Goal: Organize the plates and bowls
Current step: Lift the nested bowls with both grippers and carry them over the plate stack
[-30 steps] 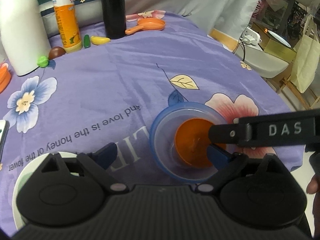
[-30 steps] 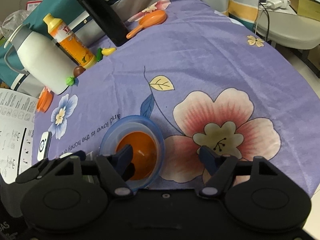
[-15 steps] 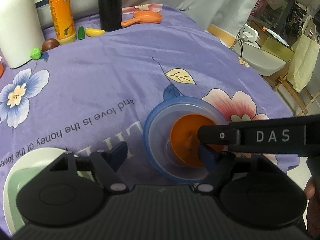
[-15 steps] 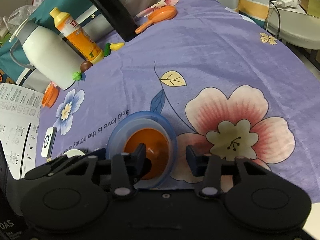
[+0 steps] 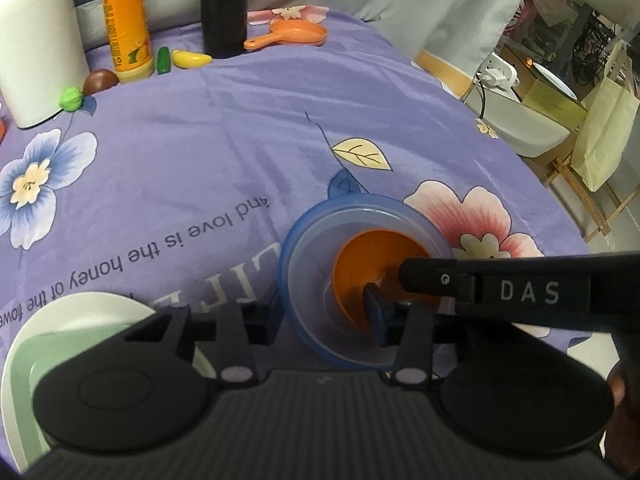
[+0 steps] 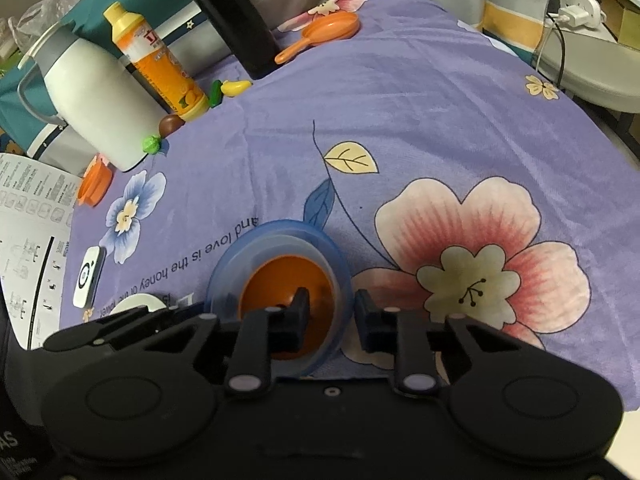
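Note:
A translucent blue bowl [image 5: 304,248] [image 6: 240,256] sits on the purple flowered cloth with a smaller orange bowl [image 5: 360,256] [image 6: 276,280] nested inside it. My left gripper [image 5: 320,316] straddles the bowls' left walls, one finger outside the blue rim and one inside the orange bowl. Its jaws are closing, and a strip of orange still shows beside the inner pad. My right gripper [image 6: 332,320] straddles the right walls the same way, also closing. One of its fingers [image 5: 424,280] reaches into the orange bowl in the left wrist view.
A pale green and white plate [image 5: 40,340] lies at the near left. At the back stand a white thermos [image 5: 36,40], an orange bottle [image 5: 124,20], a black bottle [image 5: 222,4] and an orange toy pan [image 5: 292,36]. A phone [image 6: 88,276] and paper [image 6: 28,220] lie left.
The jaws of both grippers have narrowed from wide apart to close around the nested bowls' walls. More of the green plate shows in the left wrist view. The bowls have stayed put.

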Action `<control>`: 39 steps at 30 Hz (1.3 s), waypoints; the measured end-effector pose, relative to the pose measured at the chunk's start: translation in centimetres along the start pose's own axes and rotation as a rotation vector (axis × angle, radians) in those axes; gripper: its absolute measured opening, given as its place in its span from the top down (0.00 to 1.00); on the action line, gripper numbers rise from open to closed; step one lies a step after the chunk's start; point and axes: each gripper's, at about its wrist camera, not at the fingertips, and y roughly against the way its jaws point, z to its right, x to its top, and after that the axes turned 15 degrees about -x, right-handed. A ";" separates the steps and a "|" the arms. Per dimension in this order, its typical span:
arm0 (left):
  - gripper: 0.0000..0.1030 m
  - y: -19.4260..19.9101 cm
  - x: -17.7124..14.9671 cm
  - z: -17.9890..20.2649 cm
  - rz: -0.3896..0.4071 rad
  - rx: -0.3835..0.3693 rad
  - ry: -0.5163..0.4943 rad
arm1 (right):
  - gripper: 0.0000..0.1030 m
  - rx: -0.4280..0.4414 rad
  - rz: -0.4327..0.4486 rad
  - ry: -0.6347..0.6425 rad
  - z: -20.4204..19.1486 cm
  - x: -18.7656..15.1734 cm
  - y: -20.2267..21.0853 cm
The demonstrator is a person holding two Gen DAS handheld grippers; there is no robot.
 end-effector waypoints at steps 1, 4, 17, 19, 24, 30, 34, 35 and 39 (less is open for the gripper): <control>0.60 0.2 0.0 0.0 0.002 0.003 -0.003 | 0.76 -0.003 0.002 0.002 -0.1 0.0 0.1; 0.60 0.9 0.1 0.2 0.013 0.011 -0.016 | 0.76 -0.002 0.008 0.011 -0.3 0.1 0.4; 0.60 7.8 -0.6 -2.3 0.087 0.040 0.006 | 0.76 0.029 0.052 0.120 -5.6 0.5 4.2; 0.60 9.1 -1.2 -3.4 0.098 0.054 0.023 | 0.76 0.047 0.052 0.139 -6.9 0.3 4.7; 0.60 11.7 -2.8 -5.8 0.107 0.084 0.057 | 0.76 0.090 0.033 0.198 -10.6 -0.7 5.5; 0.60 13.4 -5.0 -8.0 0.097 0.112 0.099 | 0.76 0.124 -0.005 0.263 -14.1 -2.4 5.7; 0.60 13.8 -6.1 -8.9 0.080 0.124 0.120 | 0.76 0.134 -0.030 0.295 -15.6 -3.5 5.4; 0.60 13.8 -6.4 -9.0 0.076 0.125 0.124 | 0.76 0.135 -0.038 0.298 -15.9 -3.8 5.3; 0.60 13.7 -6.9 -9.6 0.061 0.129 0.141 | 0.76 0.137 -0.069 0.315 -16.6 -4.2 4.5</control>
